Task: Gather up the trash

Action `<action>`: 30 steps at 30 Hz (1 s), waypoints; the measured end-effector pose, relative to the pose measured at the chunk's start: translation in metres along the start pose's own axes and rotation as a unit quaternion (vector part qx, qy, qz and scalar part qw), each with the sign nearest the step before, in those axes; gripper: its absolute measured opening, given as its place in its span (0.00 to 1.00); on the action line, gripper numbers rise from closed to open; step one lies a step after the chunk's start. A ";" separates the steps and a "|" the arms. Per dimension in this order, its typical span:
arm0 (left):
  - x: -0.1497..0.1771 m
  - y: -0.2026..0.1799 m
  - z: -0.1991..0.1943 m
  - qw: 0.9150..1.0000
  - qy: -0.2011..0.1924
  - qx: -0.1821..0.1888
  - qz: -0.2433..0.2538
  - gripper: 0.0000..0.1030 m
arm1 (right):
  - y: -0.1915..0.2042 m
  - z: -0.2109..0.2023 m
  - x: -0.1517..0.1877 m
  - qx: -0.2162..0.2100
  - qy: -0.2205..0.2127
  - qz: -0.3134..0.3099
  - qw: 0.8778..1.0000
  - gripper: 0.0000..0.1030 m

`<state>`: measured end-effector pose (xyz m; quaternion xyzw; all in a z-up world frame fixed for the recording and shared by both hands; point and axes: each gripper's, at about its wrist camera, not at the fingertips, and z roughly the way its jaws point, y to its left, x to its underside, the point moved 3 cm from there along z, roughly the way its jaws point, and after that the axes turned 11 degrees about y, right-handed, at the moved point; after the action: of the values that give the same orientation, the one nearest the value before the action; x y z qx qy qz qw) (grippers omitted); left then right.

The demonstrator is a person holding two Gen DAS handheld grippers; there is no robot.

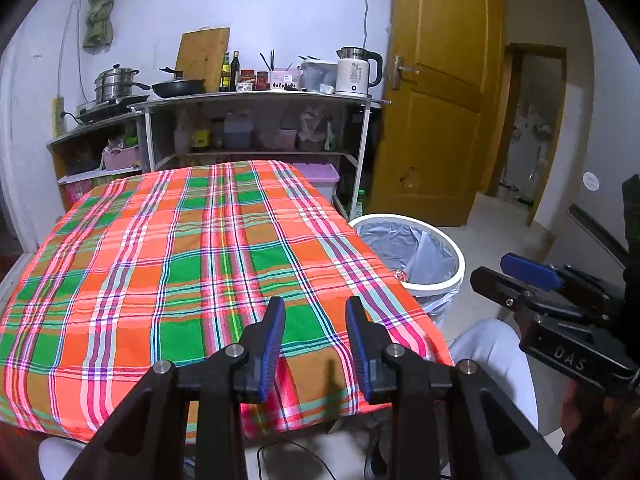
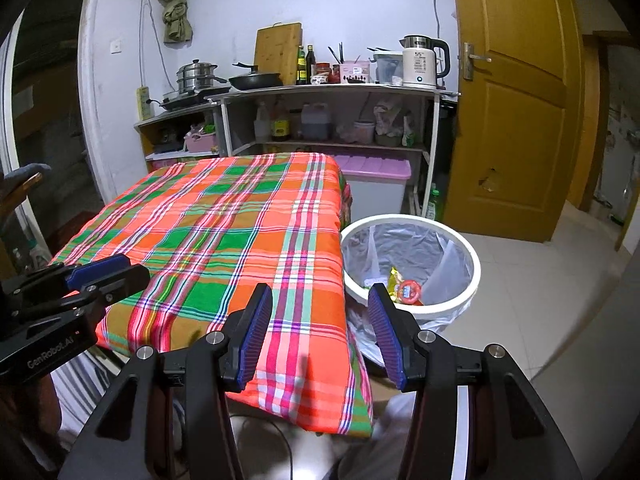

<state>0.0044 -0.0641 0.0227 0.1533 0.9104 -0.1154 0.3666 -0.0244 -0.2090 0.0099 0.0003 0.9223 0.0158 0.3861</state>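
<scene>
plaid cloth in orange, green and pink covers the table (image 1: 168,264), and nothing lies on its top. the white bin (image 2: 472,276) stands on the floor just beside the table's right edge, lined with a grey bag (image 2: 404,244). the trash (image 2: 404,290), a yellow wrapper and a red round packet, sits in the bottom of that bin. the left gripper (image 1: 315,340) hangs over the table's near edge, its blue pads spread apart with only cloth showing between them. the right gripper (image 2: 320,332) hangs over the table's near right corner, released too, one finger over the cloth and the other toward the bin, gripping nothing. behind the table stands a shelf (image 1: 256,98) with a kettle (image 1: 354,72), pan (image 1: 178,87) and steel pot (image 1: 116,84), and a brown door (image 2: 516,100) is to the shelf's right
</scene>
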 end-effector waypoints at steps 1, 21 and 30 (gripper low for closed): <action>0.000 0.000 0.000 1.000 0.000 0.000 0.000 0.30 | 0.000 0.000 0.000 0.000 0.000 0.000 1.000 0.49; 0.001 -0.003 0.006 1.000 0.009 0.011 0.007 0.30 | -0.002 0.002 0.002 0.003 0.007 0.002 1.000 0.49; 0.001 -0.004 0.009 1.000 0.013 0.016 0.009 0.30 | -0.003 0.004 0.002 0.003 0.011 0.002 1.000 0.49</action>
<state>0.0079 -0.0701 0.0161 0.1687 0.9117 -0.1247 0.3532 -0.0229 -0.2121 0.0051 0.0034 0.9266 0.0134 0.3759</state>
